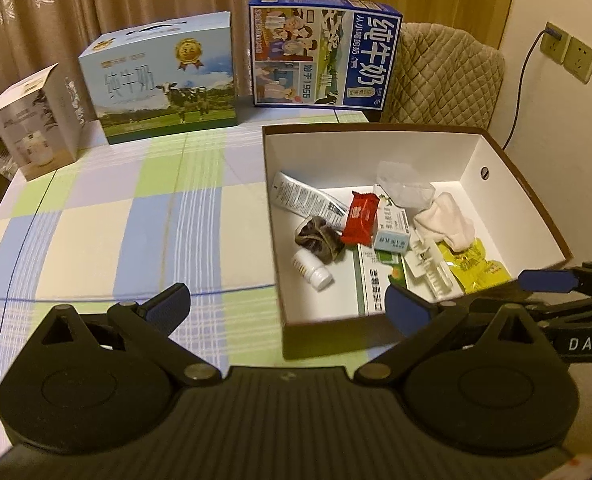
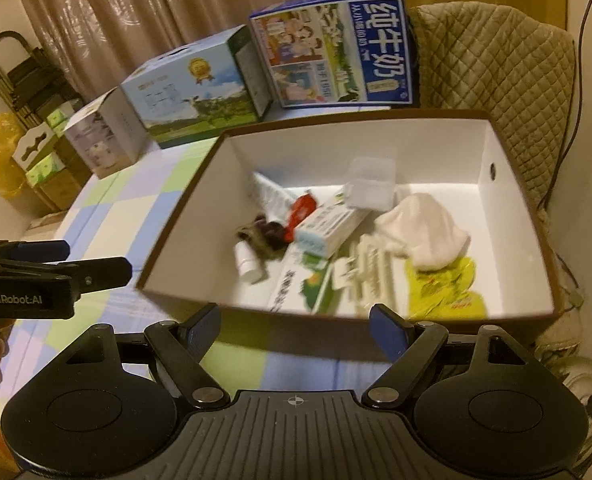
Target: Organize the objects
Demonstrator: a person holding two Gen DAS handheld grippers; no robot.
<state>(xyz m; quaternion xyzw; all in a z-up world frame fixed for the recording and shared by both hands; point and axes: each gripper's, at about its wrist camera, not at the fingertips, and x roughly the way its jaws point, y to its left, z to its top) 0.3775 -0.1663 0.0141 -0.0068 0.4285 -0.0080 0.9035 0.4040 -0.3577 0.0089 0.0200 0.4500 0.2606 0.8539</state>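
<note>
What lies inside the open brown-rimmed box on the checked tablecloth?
Inside the box: a white tube, red packet, small white bottle, dark crumpled cloth, pale cloth, yellow packet, clear plastic container and cartons. What lies beneath them is hidden.

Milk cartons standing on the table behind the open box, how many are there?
2: a pale cow-picture carton at the far middle, and a blue carton right of it, behind the open box.
</note>
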